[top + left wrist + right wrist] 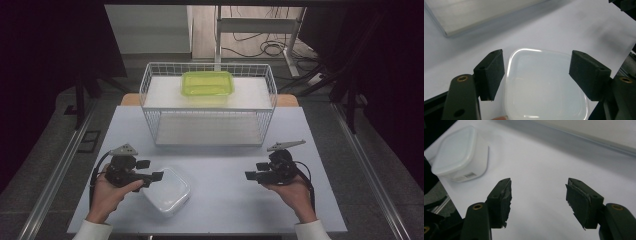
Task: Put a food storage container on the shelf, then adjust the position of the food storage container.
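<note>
Two hands come in low on the table (225,200). Left gripper (152,170) hangs over the white box (170,192) at 7 o'clock, jaws wide and not touching it. Right gripper (254,171) at 5 o'clock has wide jaws with nothing between them. Up at 12 o'clock, a green box (207,83) sits in the wire basket (150,107).

A white wire basket (150,95) stands at the far side of the pale table (225,200). A green lidded box (207,83) sits on the basket's upper shelf.
</note>
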A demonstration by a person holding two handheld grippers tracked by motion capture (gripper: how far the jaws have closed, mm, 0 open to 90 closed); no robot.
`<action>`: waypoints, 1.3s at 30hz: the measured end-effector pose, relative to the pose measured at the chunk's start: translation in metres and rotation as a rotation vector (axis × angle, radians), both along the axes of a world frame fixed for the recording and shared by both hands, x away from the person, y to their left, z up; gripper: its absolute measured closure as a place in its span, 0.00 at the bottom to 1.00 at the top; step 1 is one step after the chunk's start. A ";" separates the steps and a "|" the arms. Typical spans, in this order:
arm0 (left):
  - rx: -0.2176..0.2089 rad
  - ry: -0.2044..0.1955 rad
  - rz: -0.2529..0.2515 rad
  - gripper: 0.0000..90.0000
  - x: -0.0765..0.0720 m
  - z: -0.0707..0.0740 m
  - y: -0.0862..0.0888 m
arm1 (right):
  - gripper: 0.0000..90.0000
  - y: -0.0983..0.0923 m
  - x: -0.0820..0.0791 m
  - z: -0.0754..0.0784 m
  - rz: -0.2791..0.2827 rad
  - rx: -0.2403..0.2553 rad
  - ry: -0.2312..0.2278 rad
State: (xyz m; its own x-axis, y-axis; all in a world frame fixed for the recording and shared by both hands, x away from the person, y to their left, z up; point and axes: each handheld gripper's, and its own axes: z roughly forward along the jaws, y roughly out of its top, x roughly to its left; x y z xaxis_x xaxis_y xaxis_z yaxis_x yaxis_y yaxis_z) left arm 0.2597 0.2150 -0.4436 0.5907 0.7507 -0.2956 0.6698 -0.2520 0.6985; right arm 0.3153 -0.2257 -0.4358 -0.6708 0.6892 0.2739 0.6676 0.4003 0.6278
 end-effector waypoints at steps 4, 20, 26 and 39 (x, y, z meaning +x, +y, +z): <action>0.006 0.002 0.027 0.31 -0.001 -0.001 0.005 | 0.41 0.001 -0.002 -0.002 0.005 -0.020 -0.003; 0.028 -0.017 0.027 0.29 -0.014 0.001 0.015 | 0.41 0.002 -0.006 -0.002 0.001 -0.012 -0.014; 0.031 -0.013 0.014 0.36 -0.021 0.002 0.029 | 0.41 0.001 -0.007 -0.006 -0.006 -0.024 -0.007; 0.022 0.059 -0.075 0.86 -0.029 -0.011 0.028 | 0.41 -0.004 -0.007 -0.013 -0.018 -0.028 0.007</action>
State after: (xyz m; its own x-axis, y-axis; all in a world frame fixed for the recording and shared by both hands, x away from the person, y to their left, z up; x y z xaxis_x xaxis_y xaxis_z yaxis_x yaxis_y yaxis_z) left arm 0.2308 0.2430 -0.4548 0.6276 0.7118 -0.3156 0.6883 -0.3177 0.6522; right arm 0.3079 -0.2293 -0.4491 -0.6562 0.7087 0.2593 0.6795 0.4054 0.6116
